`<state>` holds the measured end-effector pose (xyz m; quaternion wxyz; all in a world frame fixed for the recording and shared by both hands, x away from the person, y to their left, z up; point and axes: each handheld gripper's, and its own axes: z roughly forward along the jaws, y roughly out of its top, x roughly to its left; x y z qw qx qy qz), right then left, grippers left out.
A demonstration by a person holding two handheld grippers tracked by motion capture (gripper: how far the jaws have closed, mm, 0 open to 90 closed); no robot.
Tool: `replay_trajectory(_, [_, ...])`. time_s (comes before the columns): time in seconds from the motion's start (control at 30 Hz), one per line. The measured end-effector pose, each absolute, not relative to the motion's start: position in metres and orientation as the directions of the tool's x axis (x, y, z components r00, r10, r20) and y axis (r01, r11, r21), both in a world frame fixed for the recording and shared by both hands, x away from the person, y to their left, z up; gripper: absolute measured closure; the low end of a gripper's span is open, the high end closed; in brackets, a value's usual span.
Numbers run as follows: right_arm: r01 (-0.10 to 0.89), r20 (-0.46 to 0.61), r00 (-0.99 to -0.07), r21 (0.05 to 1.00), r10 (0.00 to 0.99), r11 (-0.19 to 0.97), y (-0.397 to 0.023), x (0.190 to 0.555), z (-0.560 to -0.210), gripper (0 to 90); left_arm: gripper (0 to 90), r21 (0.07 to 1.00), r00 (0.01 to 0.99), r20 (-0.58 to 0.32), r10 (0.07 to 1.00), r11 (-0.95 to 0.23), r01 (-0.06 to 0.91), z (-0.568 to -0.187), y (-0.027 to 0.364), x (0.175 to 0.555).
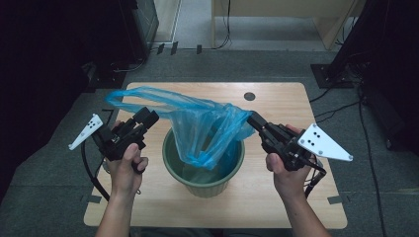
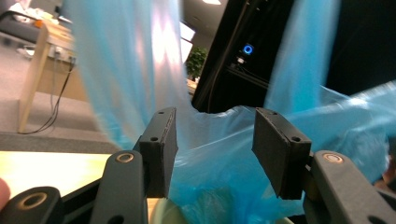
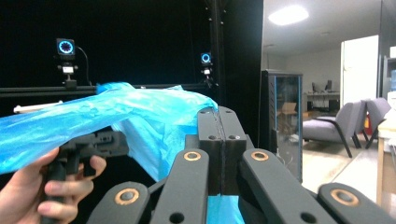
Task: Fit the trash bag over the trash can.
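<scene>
So the job on the go looks like lining the green bin (image 1: 203, 168) with the blue plastic bag (image 1: 207, 129). The bin sits mid-bench (image 1: 276, 197), and the bag hangs partly down inside it, with the rest stretched above the rim between the two tools.

The right hand-held gripper (image 1: 253, 120) is clamped tight on the bag's edge; in its own view the jaws sit pressed together with blue film trailing off them. The left hand-held gripper (image 1: 147, 116) has its jaws standing apart, and in its view the film bunches up between and behind the pads (image 2: 161, 140) without being pinched, so nothing is really held on that side.

To do this step well, my guess is the left one should bite the loose rim first, then both pull the mouth wide and fold it down over the bin's lip evenly. Yank one side and the thin plastic will probably slip out or tip the bin.

Count: one bin, one bag, two grippers, one bench.
</scene>
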<state>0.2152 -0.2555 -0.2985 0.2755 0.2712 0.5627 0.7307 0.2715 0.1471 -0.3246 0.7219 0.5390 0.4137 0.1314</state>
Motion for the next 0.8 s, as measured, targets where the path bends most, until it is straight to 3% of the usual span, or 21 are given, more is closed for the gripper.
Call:
replay_trajectory(0.33, [-0.073, 0.083, -0.713, 0.979, 0.696, -0.191, -0.281, 0.210, -0.328, 90.0, 47.6, 0.884, 0.601, -0.463, 0.651, 0.388, 0.261, -0.317, 0.153, 0.274])
replay_trajectory(0.63, [-0.049, 0.045, -0.765, 0.991, 0.642, -0.128, -0.271, 0.206, -0.347, 90.0, 46.8, 0.911, 0.662, -0.412, 0.626, 0.305, 0.278, -0.316, 0.115, 0.274])
replay_trajectory(0.7, [-0.042, 0.039, -0.776, 0.993, 0.630, -0.113, -0.268, 0.206, -0.350, 85.9, 46.3, 0.914, 0.672, -0.405, 0.621, 0.297, 0.276, -0.313, 0.107, 0.274])
replay_trajectory(0.8, [-0.040, 0.023, -0.810, 0.995, 0.586, -0.093, -0.265, 0.205, -0.353, 71.4, 46.2, 0.921, 0.679, -0.388, 0.623, 0.287, 0.263, -0.308, 0.101, 0.274])
